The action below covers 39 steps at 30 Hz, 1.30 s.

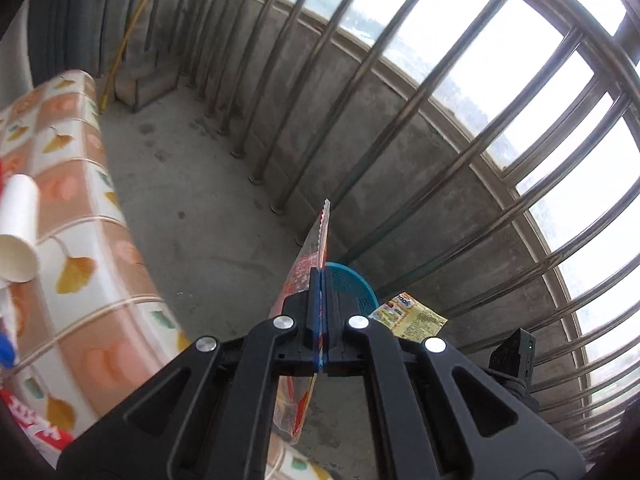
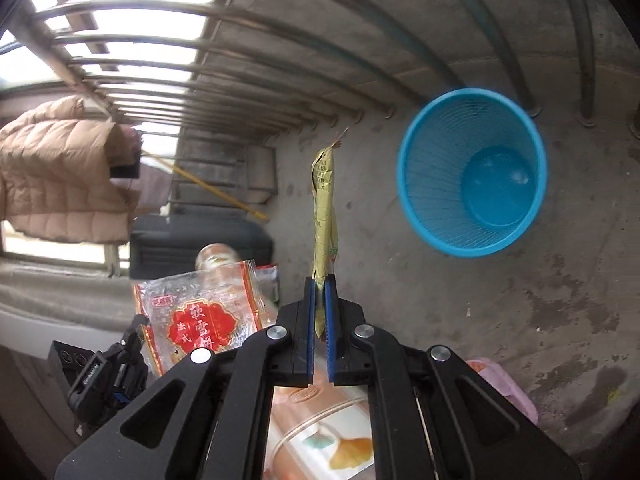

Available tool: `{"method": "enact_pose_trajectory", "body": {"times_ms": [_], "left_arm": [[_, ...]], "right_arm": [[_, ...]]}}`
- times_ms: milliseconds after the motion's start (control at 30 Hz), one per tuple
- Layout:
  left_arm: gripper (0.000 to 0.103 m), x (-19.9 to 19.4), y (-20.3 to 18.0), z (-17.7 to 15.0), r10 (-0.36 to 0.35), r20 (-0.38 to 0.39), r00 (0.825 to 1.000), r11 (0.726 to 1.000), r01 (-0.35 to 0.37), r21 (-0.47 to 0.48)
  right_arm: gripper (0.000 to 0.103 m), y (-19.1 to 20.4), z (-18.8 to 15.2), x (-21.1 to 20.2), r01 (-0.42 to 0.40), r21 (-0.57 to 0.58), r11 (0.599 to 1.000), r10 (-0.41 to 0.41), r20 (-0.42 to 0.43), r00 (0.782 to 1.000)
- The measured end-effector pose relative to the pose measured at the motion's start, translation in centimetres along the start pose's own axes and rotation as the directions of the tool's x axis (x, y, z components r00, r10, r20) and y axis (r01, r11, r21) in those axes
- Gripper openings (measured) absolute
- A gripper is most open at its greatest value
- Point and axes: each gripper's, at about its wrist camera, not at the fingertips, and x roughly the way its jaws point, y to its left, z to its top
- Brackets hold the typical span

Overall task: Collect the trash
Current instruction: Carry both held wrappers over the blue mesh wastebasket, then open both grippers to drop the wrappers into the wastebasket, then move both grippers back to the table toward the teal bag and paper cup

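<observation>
Yellow wrapper pinched in right gripper, near blue bin.

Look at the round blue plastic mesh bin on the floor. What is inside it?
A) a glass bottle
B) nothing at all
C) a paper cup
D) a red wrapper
B: the right wrist view looks straight down into the round blue plastic mesh bin and shows only its bare bottom, while both wrappers are clamped in the grippers, not in the bin.
</observation>
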Motion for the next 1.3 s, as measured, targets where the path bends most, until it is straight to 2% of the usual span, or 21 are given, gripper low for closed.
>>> {"method": "enact_pose_trajectory", "body": {"times_ms": [167,300,333,367,400,433,467,500,533,567,667,867,1033,1133,1233,1300], "left_arm": [[0.000,12.3,-2.9,0.8,-0.013,-0.156,0.988,1.000,0.014,0.000],[0.000,19.6,-4.2,0.0,-0.064,-0.259,0.964,0.998,0.066,0.000],[0.005,20.9,-4.4,-0.4,-0.067,-0.281,0.957,0.997,0.071,0.004],[0.018,22.5,-4.5,-0.9,-0.052,-0.301,0.952,0.998,0.060,0.017],[0.029,23.7,-4.7,-1.3,-0.016,-0.315,0.949,0.999,0.030,0.040],[0.046,24.9,-4.8,-1.7,0.024,-0.325,0.945,0.998,-0.001,0.070],[0.048,25.7,-4.9,-2.1,0.062,-0.331,0.942,0.995,-0.031,0.099],[0.048,26.2,-4.7,-2.4,0.086,-0.339,0.937,0.992,-0.050,0.113],[0.050,26.3,-4.3,-2.5,0.088,-0.348,0.933,0.993,-0.055,0.103],[0.055,26.1,-3.7,-2.5,0.081,-0.353,0.932,0.995,-0.056,0.079],[0.062,24.8,-2.8,-2.1,0.067,-0.325,0.943,0.997,-0.057,0.042],[0.065,20.5,-2.4,-1.3,0.069,-0.234,0.970,0.997,-0.057,0.061],[0.068,14.3,-3.5,-1.4,0.059,-0.133,0.989,0.991,-0.042,0.128],[0.068,9.4,-4.1,-1.6,0.061,-0.052,0.997,0.981,-0.050,0.187],[0.068,4.4,-3.7,-2.1,0.056,-0.001,0.998,0.979,-0.055,0.195],[0.068,1.4,-3.0,-2.9,0.070,0.028,0.997,0.978,-0.075,0.197]], "right_arm": [[0.005,-5.8,4.1,2.8,0.099,0.094,0.991,-0.101,0.021,0.995],[0.006,-9.5,6.4,5.5,0.147,0.133,0.980,-0.150,0.010,0.989],[0.006,-10.2,7.0,6.4,0.161,0.143,0.977,-0.163,0.002,0.987],[0.006,-11.0,7.6,7.2,0.190,0.154,0.970,-0.192,-0.003,0.981],[0.013,-11.6,8.2,8.0,0.210,0.151,0.966,-0.211,-0.007,0.977],[0.022,-12.2,8.6,8.9,0.224,0.142,0.964,-0.223,-0.018,0.975],[0.045,-13.0,8.9,9.7,0.260,0.140,0.955,-0.259,-0.029,0.965],[0.054,-13.7,9.1,10.2,0.316,0.143,0.938,-0.314,-0.030,0.949],[0.054,-14.2,9.2,10.6,0.359,0.144,0.922,-0.359,-0.029,0.933],[0.054,-14.1,9.2,10.9,0.380,0.142,0.914,-0.380,-0.031,0.925],[0.058,-14.2,8.8,10.6,0.370,0.147,0.917,-0.373,-0.010,0.928],[0.060,-11.4,7.7,8.6,0.383,0.089,0.919,-0.390,0.074,0.918],[0.072,-5.0,5.6,6.1,0.421,-0.066,0.905,-0.402,0.197,0.894],[0.080,-0.4,4.0,4.7,0.439,-0.183,0.879,-0.385,0.270,0.883],[0.089,4.0,2.0,3.6,0.457,-0.299,0.837,-0.362,0.324,0.874],[0.095,6.9,0.4,3.3,0.455,-0.388,0.802,-0.342,0.327,0.881]]}}
